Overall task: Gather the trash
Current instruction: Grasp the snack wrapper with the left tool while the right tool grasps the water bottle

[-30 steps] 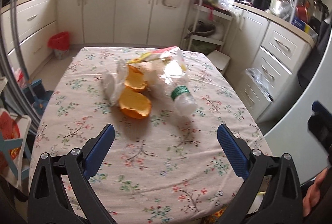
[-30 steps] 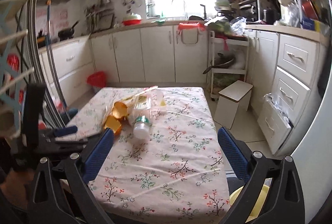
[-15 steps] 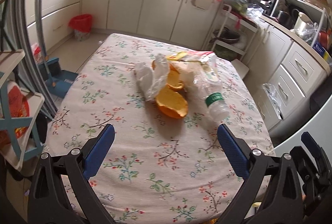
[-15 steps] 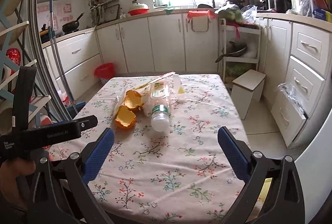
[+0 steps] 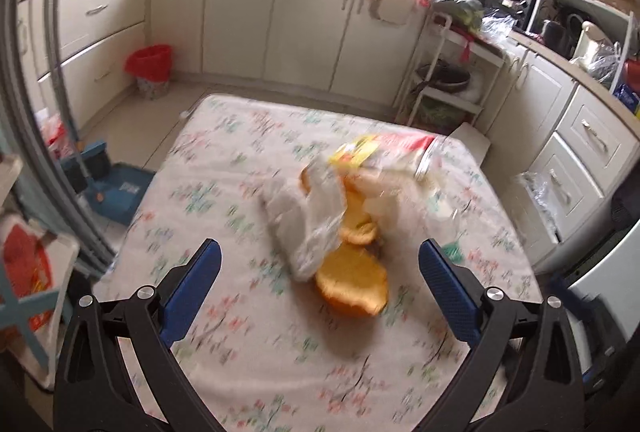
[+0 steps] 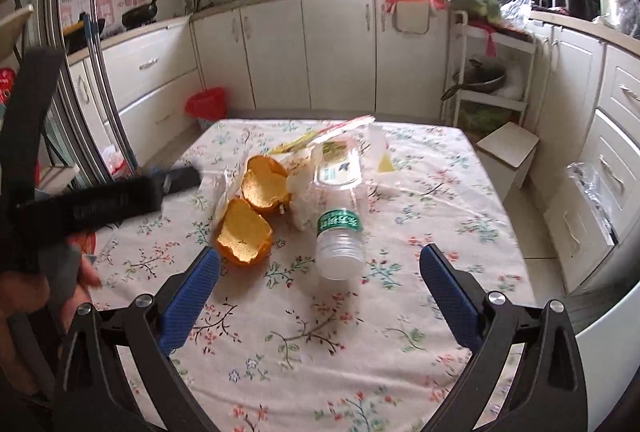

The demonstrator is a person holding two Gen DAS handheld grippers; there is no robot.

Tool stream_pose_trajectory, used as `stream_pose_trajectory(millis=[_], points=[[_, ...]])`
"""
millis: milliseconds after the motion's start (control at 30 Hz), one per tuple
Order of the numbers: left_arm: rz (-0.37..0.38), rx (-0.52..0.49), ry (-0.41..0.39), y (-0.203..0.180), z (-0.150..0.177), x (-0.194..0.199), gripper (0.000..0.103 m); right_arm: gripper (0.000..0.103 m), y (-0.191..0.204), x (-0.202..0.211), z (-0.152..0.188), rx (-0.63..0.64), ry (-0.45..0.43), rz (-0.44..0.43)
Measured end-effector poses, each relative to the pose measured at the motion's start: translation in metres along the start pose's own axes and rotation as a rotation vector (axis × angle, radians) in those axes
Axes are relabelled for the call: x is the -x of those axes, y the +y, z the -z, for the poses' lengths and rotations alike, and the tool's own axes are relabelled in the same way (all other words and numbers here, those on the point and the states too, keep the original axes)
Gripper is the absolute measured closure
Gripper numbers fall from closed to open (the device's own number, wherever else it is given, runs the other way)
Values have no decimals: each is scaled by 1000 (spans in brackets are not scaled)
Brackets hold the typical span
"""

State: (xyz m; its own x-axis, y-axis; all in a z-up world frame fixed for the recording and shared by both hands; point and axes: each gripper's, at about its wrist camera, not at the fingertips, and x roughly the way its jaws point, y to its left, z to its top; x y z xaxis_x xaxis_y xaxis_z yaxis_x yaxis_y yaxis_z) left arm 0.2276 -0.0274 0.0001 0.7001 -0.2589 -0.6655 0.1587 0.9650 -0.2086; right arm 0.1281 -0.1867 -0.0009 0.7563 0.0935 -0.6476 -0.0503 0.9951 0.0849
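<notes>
Nothing was collected yet. Through the left wrist camera, the left claw [image 5: 320,272] gaped wide and empty over the tabletop [image 5: 224,336], orange peels [image 5: 352,288] at frame centre. Through the right, the right claw [image 6: 319,278] gaped equally, a bottle [image 6: 339,228] lying centre, a red bin [image 6: 206,105] upper left.

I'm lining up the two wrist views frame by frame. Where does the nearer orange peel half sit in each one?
Left wrist: the nearer orange peel half lies right of centre, between the open fingers, under the tip of the white plastic bag; the picture is motion-blurred.
Right wrist: it lies left of centre, just beyond the left fingertip, left of the lying plastic bottle.
Shared landmark: the red-lined bin by the cabinets.
</notes>
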Motion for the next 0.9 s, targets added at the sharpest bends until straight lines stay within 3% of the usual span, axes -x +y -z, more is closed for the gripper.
stream_pose_trajectory(millis=[200,333,433,567,667,833,900], points=[[26,-52,-102,-17,-60,-34,8,7,-12,-25,-2,11,43,31],[32,-206,-130,-44,-99,-71,8,7,-24,-43,-7,-9,67,15],[38,-304,-101,-65,-121,-100,8,8,-24,-56,-11,6,80,2],[53,-389,16,-88,-141,-159,8,8,-26,-77,-14,4,105,-27],[140,-416,160,-97,-139,-201,8,9,-27,-92,-15,-5,125,-50],[256,-519,351,-112,-96,-230,15,54,-32,-106,-14,-50,203,-134],[287,-521,385,-112,-78,-227,17,58,-35,-103,-11,-61,225,-156]])
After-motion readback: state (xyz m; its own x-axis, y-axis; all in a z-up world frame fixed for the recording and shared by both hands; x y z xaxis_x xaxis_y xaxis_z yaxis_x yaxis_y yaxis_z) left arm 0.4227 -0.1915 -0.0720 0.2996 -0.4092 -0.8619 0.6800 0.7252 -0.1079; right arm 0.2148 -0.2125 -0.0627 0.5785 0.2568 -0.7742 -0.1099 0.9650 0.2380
